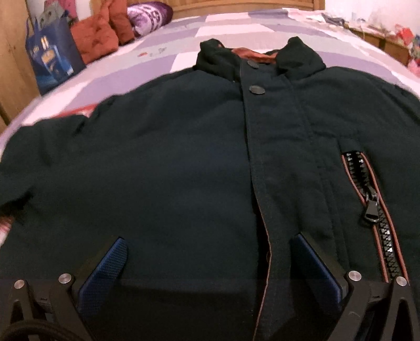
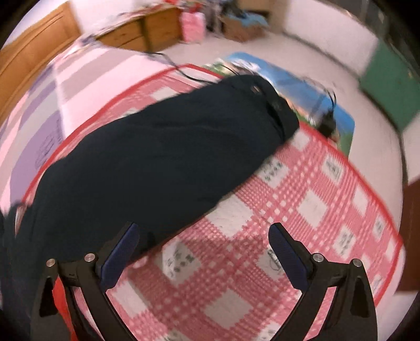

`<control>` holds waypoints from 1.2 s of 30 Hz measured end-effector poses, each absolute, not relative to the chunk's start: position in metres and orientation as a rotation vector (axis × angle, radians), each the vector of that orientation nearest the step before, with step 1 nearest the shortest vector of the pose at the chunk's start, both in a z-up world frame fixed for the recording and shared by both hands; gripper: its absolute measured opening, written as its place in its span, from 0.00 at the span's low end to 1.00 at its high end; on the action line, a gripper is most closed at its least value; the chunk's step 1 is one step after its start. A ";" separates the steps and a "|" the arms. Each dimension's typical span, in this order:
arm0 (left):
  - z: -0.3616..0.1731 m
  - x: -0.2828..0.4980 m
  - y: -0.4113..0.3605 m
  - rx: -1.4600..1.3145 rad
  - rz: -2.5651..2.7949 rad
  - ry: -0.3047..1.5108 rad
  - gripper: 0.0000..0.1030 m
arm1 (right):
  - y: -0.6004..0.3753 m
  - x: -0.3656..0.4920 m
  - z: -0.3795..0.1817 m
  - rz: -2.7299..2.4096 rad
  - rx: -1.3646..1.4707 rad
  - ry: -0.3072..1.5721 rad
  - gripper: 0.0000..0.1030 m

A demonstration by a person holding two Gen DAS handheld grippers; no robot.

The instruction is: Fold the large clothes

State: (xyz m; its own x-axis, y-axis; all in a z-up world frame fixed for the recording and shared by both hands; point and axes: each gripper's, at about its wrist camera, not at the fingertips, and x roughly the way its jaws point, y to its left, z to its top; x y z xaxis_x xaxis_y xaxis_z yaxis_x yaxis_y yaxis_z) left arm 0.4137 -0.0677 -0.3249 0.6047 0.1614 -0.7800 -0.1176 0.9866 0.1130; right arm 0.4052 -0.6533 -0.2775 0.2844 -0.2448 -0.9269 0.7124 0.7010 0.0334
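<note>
A dark navy jacket (image 1: 183,157) lies front up on the bed, collar at the far end, with snap buttons down the placket and a chunky zip (image 1: 378,207) at the right. My left gripper (image 1: 208,245) is open and empty just above the jacket's lower front. In the right wrist view the jacket's sleeve (image 2: 162,154) stretches out over a red and white checked cloth (image 2: 302,199), cuff at the far end. My right gripper (image 2: 203,236) is open and empty, its left finger at the sleeve's near edge.
The bed has a purple and white patchwork cover (image 1: 162,60). A blue bag (image 1: 52,57), orange cushions (image 1: 97,36) and a purple pillow (image 1: 149,15) lie at the far left. Wooden drawers (image 2: 141,28), a cable (image 2: 183,68) and a green box (image 2: 388,81) stand beyond the bed.
</note>
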 end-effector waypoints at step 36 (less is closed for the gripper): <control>-0.279 0.407 -0.033 0.011 0.063 0.948 1.00 | -0.375 0.502 -0.129 -0.306 -0.313 0.604 0.04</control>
State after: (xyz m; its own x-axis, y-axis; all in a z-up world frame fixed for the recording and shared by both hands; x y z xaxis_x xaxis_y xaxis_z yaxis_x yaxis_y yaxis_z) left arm 0.4066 -0.0326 -0.2792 0.5819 0.0589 -0.8111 -0.0493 0.9981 0.0371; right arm 0.5021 -0.3748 -0.1287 0.7809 -0.3692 -0.5040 0.1885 0.9083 -0.3733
